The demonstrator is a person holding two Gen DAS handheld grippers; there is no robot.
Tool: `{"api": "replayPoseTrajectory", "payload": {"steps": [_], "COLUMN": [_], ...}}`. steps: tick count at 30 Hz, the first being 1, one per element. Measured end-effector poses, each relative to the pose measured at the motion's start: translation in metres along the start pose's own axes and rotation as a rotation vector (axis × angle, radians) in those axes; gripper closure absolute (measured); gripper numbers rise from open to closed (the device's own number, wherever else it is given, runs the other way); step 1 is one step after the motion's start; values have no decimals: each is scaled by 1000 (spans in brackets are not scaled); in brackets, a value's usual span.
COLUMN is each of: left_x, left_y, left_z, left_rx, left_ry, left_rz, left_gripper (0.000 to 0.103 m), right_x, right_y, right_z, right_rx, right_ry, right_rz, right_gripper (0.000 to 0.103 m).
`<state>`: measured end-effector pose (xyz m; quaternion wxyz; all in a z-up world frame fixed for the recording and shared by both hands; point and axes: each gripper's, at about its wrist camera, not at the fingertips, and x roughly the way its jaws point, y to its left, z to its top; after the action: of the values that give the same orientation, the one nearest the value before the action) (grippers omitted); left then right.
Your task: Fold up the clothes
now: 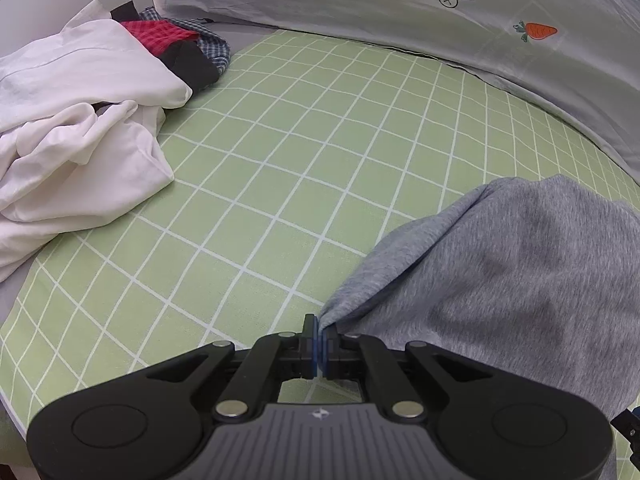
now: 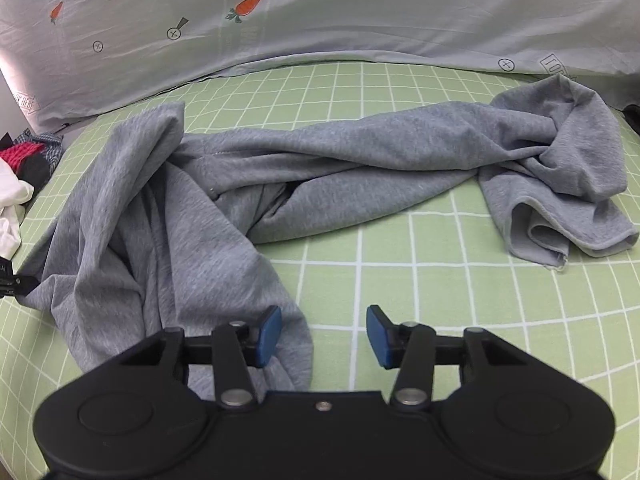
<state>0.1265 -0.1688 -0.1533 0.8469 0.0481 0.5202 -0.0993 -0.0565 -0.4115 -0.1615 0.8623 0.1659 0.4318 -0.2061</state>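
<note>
A crumpled grey garment (image 2: 340,160) lies stretched across the green checked sheet (image 2: 440,280), bunched at the right end and hanging in folds at the left. In the left wrist view the grey garment (image 1: 500,272) fills the lower right, and my left gripper (image 1: 321,330) is shut on its corner. The left gripper also shows at the left edge of the right wrist view (image 2: 12,280), at the garment's left edge. My right gripper (image 2: 324,334) is open and empty, just above the sheet, its left pad (image 2: 269,334) over the garment's near fold.
A pile of white clothes (image 1: 72,140) with red checked, black and blue checked pieces (image 1: 176,46) lies at the left. A grey quilt with carrot prints (image 2: 320,12) runs along the far side of the sheet (image 1: 300,160).
</note>
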Motion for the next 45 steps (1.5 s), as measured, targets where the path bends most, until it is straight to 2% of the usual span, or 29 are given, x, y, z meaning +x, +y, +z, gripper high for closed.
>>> {"api": "replayPoseTrajectory", "payload": {"steps": [2,4,6,7,9,12,14,16,18,19,21,22,23,25,29,32,37,42,45], "left_x": [0,1,3,3,1,-3,-5,-4,-1,1,4,5,5,2,-1,2,5,2,1], "left_y": [1,2,3,3,5,9,12,13,13,13,13,12,12,12,14,11,3,0,4], "left_z": [-2,-3,-3,-3,-1,-1,-1,-5,-8,-10,-11,-11,-11,-11,-12,-13,-14,-15,-16], "left_rx": [10,18,25,27,24,11,-1,-16,-25,-31,-47,-51,-52,-54,-68,-61,-36,-10,-34], "left_ry": [4,4,2,-1,-12,-29,-33,-17,0,9,24,28,28,18,9,25,41,36,43], "left_rz": [-6,-7,-6,-3,4,7,5,-5,-11,-15,-23,-24,-23,-28,-40,-37,-22,-10,-11], "left_gripper": [100,100,100,100,101,101,101,101,101,101,101,101,101,101,100,97,97,96,96], "right_x": [3,4,4,4,1,-18,-40,-67,-92,-97,-99,-95,-87,-79,-66,-57,-44,-28,-22], "right_y": [5,9,11,10,1,-29,-52,-68,-82,-91,-111,-121,-130,-142,-153,-160,-169,-179,-179], "right_z": [-3,-6,-7,-6,-1,8,16,25,32,34,37,34,29,14,-29,-46,-48,-41,-39], "right_rx": [-8,-14,-37,-31,4,74,94,61,59,74,121,155,198,272,431,503,545,575,530], "right_ry": [19,26,21,21,1,-105,-207,-331,-439,-448,-412,-371,-314,-253,-155,-114,-121,-101,-96], "right_rz": [5,1,-9,-11,-61,-248,-420,-593,-686,-689,-653,-643,-640,-630,-579,-531,-440,-400,-406], "right_gripper": [59,68,88,102,103,103,103,103,103,103,97,77,63,64,59,58,54,53,62]}}
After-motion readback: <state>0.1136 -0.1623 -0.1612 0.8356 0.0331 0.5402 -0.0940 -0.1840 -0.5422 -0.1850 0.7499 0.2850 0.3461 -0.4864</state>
